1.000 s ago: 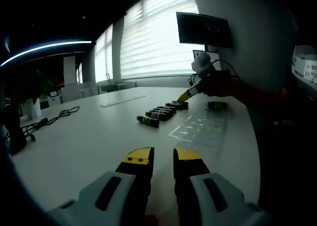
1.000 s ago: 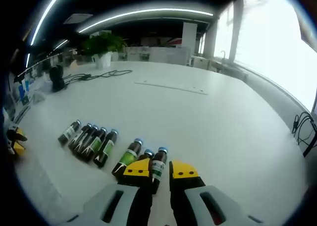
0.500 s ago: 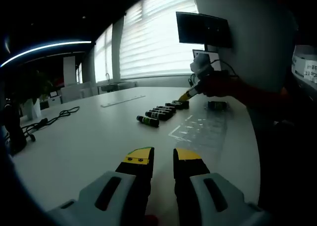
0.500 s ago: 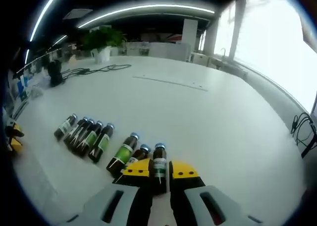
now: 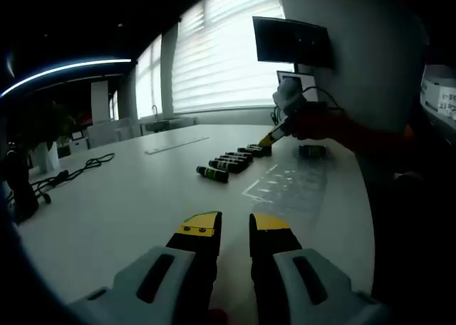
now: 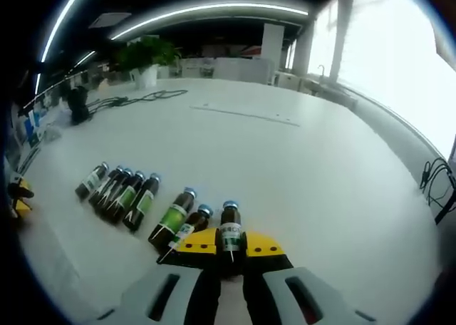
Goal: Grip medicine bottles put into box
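Seven small dark-brown medicine bottles with blue caps lie or stand on the white surface (image 6: 299,175) in the right gripper view. One dark-brown bottle with a white-and-green label (image 6: 230,234) stands upright between the yellow tips of the right claw (image 6: 229,244), its cap pointing away. Just beside it, to the view's left, a slim bottle with a pale label (image 6: 188,226) lies on its side, and next to that a bottle with a bright green label (image 6: 171,217). Farther left, three bottles (image 6: 128,197) lie packed side by side, touching, and a last bottle (image 6: 90,181) lies a little apart. The clear plastic box (image 5: 285,186) with its grid of compartments lies flat on the surface in the left gripper view, near the row of bottles (image 5: 229,164).
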Demonstrator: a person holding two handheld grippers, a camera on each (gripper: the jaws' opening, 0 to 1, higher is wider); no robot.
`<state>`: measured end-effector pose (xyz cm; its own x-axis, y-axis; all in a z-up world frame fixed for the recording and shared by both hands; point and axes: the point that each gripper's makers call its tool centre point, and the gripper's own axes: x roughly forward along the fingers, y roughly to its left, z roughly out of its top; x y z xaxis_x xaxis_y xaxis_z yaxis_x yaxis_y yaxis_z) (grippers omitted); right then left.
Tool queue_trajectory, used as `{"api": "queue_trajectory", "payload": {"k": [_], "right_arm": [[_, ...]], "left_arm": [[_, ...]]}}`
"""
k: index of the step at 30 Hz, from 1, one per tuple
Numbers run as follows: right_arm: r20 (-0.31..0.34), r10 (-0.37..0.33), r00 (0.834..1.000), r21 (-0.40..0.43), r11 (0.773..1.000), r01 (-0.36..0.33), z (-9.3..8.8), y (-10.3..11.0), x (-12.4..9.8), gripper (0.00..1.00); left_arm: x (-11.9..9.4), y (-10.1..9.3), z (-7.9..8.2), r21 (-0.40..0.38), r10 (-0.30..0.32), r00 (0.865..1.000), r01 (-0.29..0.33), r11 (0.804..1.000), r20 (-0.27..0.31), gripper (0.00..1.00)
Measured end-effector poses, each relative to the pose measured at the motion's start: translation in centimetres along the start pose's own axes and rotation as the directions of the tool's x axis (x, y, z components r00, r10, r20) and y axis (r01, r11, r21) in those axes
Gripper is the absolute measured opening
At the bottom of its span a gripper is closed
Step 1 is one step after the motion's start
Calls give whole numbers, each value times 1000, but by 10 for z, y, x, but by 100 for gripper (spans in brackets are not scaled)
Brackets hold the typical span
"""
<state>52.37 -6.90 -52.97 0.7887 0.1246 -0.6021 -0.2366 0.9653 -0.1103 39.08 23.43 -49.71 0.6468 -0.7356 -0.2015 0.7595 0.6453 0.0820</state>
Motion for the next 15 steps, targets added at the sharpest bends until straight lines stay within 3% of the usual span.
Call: {"api": "queue_trajectory", "payload": {"k": [15], "right_arm": [[41,19,999,12,1000,-20,1,3,-12,6]], "left_arm": [[0,0,1,-1,-1,1000,1,1000,2,10]]}}
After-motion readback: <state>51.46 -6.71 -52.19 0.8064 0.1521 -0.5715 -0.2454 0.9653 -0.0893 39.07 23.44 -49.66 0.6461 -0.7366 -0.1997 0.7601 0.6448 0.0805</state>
